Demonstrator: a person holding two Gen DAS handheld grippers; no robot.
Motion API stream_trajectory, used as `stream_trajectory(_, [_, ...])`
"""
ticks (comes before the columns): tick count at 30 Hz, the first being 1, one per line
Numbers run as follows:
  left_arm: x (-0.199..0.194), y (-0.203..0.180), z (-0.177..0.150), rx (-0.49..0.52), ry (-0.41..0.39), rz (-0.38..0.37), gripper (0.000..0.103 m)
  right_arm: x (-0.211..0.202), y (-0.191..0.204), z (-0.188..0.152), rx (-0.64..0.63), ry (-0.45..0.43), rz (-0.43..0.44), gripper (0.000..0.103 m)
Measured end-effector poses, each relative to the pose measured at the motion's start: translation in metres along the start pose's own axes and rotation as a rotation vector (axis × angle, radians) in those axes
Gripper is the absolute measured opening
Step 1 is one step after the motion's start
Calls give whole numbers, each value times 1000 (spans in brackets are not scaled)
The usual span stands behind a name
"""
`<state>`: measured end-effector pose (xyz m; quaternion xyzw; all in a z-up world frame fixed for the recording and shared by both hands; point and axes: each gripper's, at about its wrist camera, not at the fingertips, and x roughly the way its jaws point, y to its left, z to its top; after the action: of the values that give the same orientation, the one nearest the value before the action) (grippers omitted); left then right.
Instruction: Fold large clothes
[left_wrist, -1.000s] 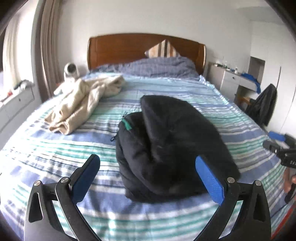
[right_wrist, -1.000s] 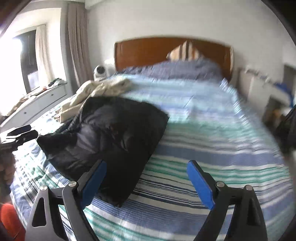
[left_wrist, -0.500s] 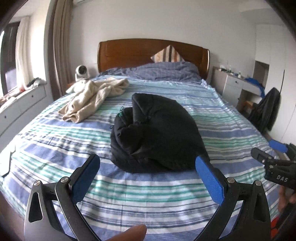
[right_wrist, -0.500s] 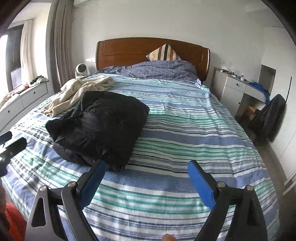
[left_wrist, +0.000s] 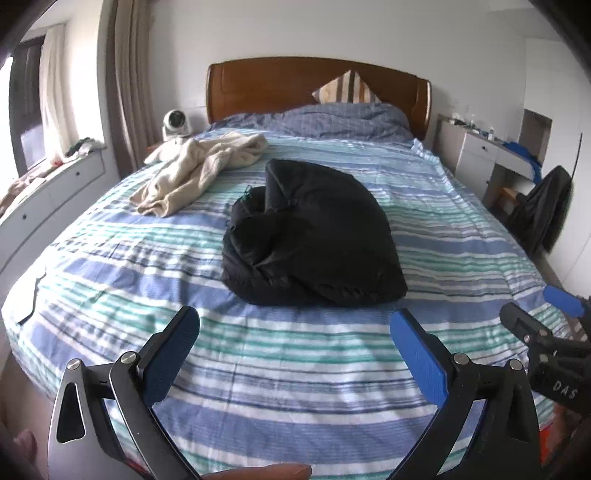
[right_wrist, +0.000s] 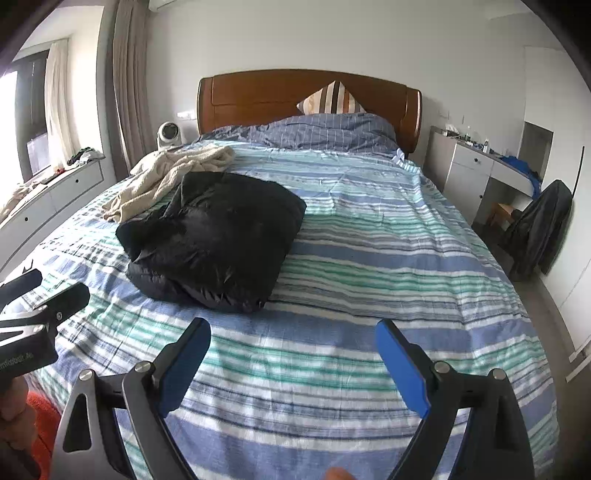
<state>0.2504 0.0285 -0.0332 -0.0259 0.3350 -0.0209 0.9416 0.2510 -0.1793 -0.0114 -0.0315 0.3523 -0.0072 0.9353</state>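
Right, both tools up over the foot of the bed — the rundown:

Left gripper (left_wrist: 295, 334): fingers spread wide, blue pads facing each other, nothing between them; it hangs above the striped bedspread (left_wrist: 295, 369), short of the bundle.

Right gripper (right_wrist: 293, 341): also splayed apart and empty, hovering over the near end of the bed, well to the right of the bundle.

Black jacket (left_wrist: 314, 240): folded into a thick, rounded bundle, lying in the middle of the bed; from the right wrist view it sits left of centre, its top flap flat and one bunched end poking out toward the left edge.

Cream garment (left_wrist: 199, 170): crumpled and unfolded, lying up the bed on the left side — just behind the jacket, and from the right wrist view the two look to be touching.

Headboard (left_wrist: 280, 85): brown wood at the far end, with a striped cushion (left_wrist: 347, 88) propped against it above the blue pillows.

Small white fan (left_wrist: 176, 123): beside the bed, at its far-left corner.

Dark bag (right_wrist: 539, 229): on the floor at the right, near the white desk.
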Motion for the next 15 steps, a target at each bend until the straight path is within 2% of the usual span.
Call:
stream_trajectory(7, [-12, 6, -7, 35, 36, 97, 103, -20, 17, -5, -46, 9, 24, 92])
stream_trajectory(15, [-19, 19, -6, 7, 51, 94, 103, -27, 34, -2, -79, 13, 37, 92])
